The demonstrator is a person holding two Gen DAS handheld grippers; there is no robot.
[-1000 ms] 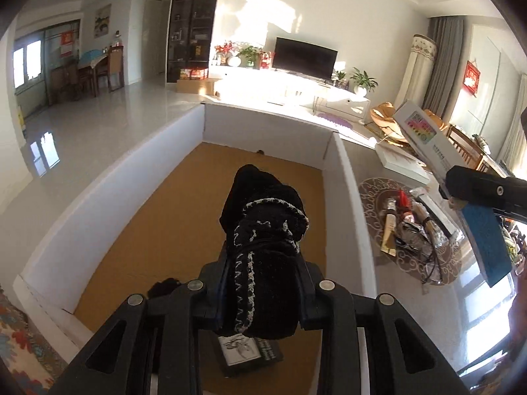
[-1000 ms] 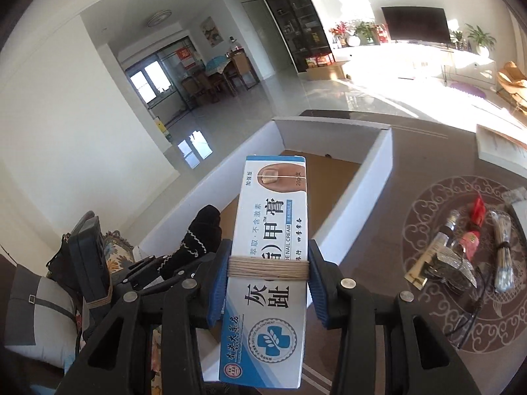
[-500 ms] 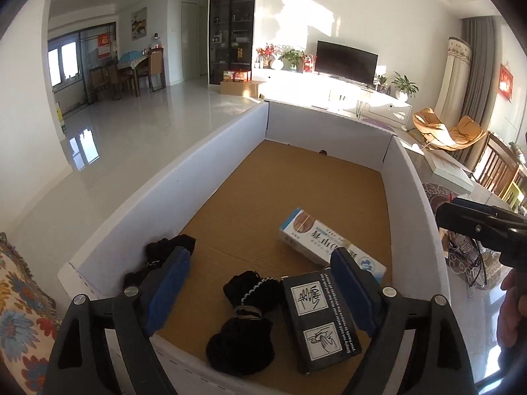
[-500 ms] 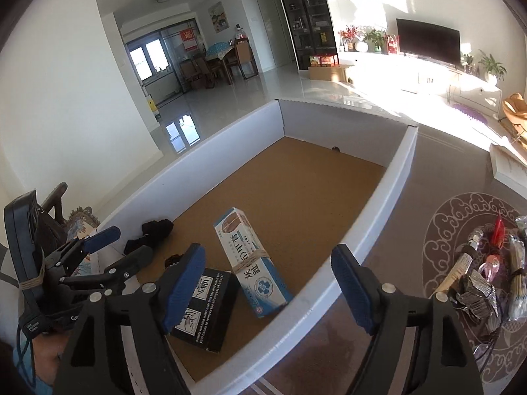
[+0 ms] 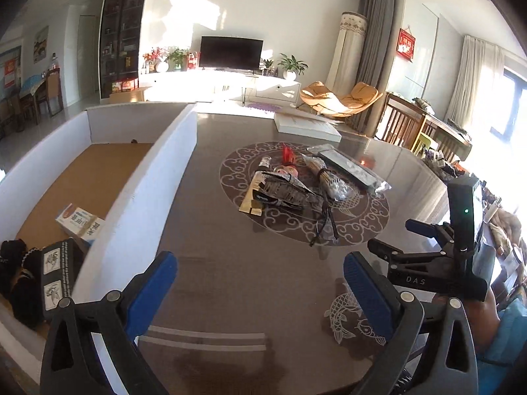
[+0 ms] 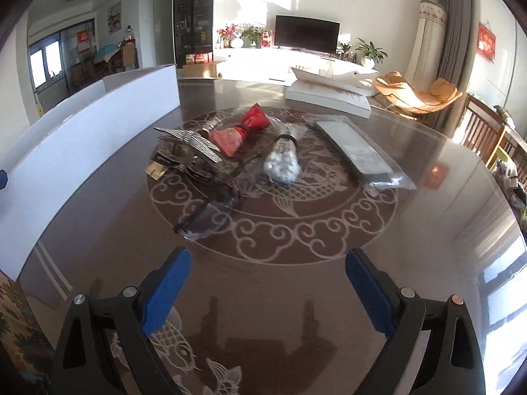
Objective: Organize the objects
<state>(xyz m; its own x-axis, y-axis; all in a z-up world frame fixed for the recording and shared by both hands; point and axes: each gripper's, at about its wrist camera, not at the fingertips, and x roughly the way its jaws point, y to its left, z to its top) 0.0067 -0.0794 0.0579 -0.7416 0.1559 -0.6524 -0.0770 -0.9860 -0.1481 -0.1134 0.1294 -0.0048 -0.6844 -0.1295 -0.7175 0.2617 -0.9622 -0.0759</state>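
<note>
In the left wrist view the left gripper [image 5: 260,284] hangs over the dark table [image 5: 250,283], its jaws just opened wide with nothing between them; the white box [image 5: 158,177] at left holds the ointment carton [image 5: 80,225], a black carton [image 5: 57,275] and a black sock [image 5: 14,263]. In the right wrist view the right gripper [image 6: 266,288] has likewise just spread wide and empty, facing the pile [image 6: 237,151] of small packets on the table's round pattern.

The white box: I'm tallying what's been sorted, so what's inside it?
In the white box, the left wrist view shows a blue-and-white carton, a black printed box and black knitwear. The near corner is cut off.
</note>
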